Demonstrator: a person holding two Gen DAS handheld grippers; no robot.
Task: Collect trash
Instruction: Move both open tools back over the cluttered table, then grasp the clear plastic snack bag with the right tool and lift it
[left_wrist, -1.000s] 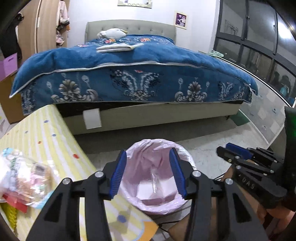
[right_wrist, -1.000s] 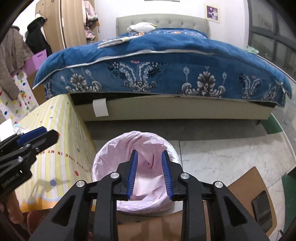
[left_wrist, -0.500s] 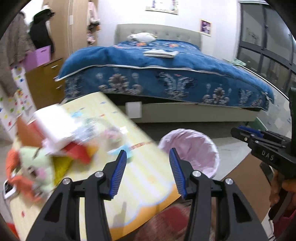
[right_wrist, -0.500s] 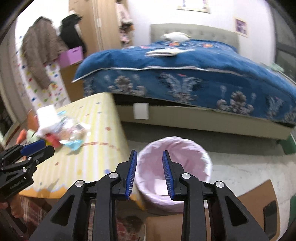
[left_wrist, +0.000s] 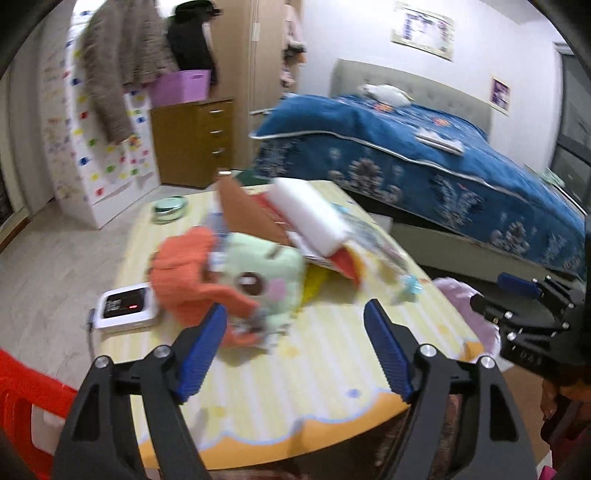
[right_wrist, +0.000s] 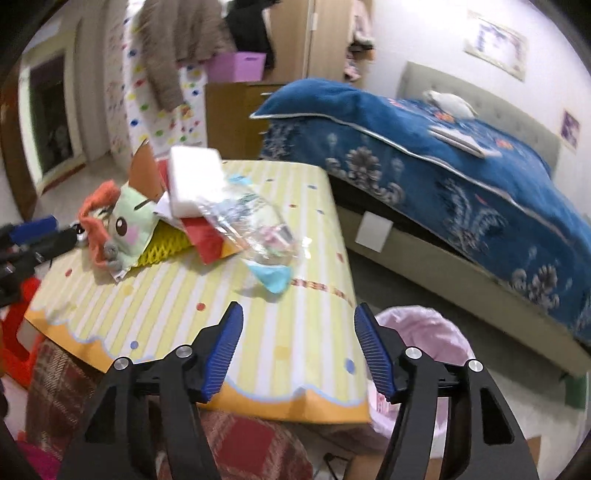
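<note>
Crinkled clear plastic wrapper (right_wrist: 255, 227) on yellow striped desk (right_wrist: 207, 295), ahead and slightly left of right gripper (right_wrist: 298, 349), long axis slanting far-left to near-right; nearer than left gripper (left_wrist: 293, 345). Both jaws wide open, empty.

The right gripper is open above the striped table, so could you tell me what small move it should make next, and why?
Probably ease the right gripper forward to the clear crumpled plastic bag on the yellow striped tablecloth. Its jaws stand open and empty, the bag looks like the nearest trash, and the pink-lined waste bin waits just beside the table edge.
</note>
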